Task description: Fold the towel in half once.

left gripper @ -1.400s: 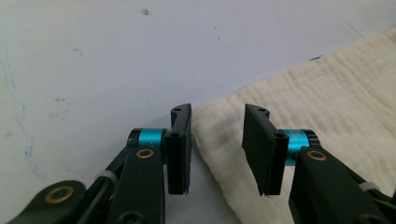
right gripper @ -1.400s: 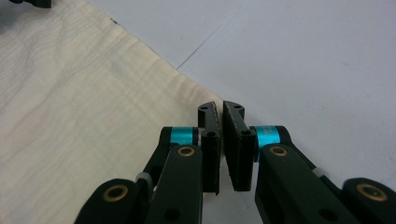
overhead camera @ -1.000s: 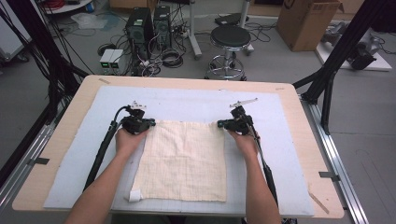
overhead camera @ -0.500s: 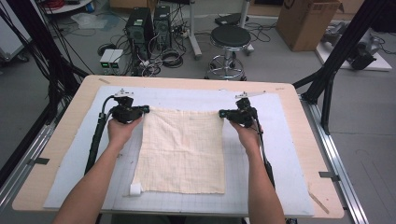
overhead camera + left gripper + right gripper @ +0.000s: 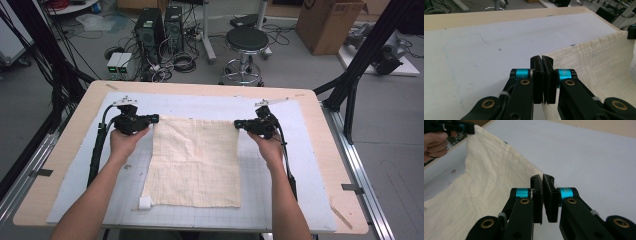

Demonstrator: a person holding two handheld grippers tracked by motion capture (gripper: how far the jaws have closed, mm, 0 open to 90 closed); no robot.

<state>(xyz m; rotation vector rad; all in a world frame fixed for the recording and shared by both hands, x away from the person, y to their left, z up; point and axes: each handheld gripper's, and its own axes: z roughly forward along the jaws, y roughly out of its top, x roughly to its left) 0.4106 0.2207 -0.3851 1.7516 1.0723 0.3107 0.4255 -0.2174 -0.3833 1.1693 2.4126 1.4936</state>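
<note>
A cream woven cloth lies spread on the pale mat, its far edge lifted and stretched between the two grippers. My left gripper is shut on the cloth's far left corner; in the left gripper view the cloth runs off to the right from the closed jaws of my left gripper. My right gripper is shut on the far right corner, and in the right gripper view the cloth stretches away to the left from my right gripper. A small white tag sits at the cloth's near left corner.
The pale blue-white mat covers most of a wooden table. Beyond the far edge stand a black stool and computer cases among cables. Black frame posts rise at the right.
Both hands have risen and moved apart and away from me, lifting the cloth's far edge and pulling it taut. The cloth now lies wider and flatter.
</note>
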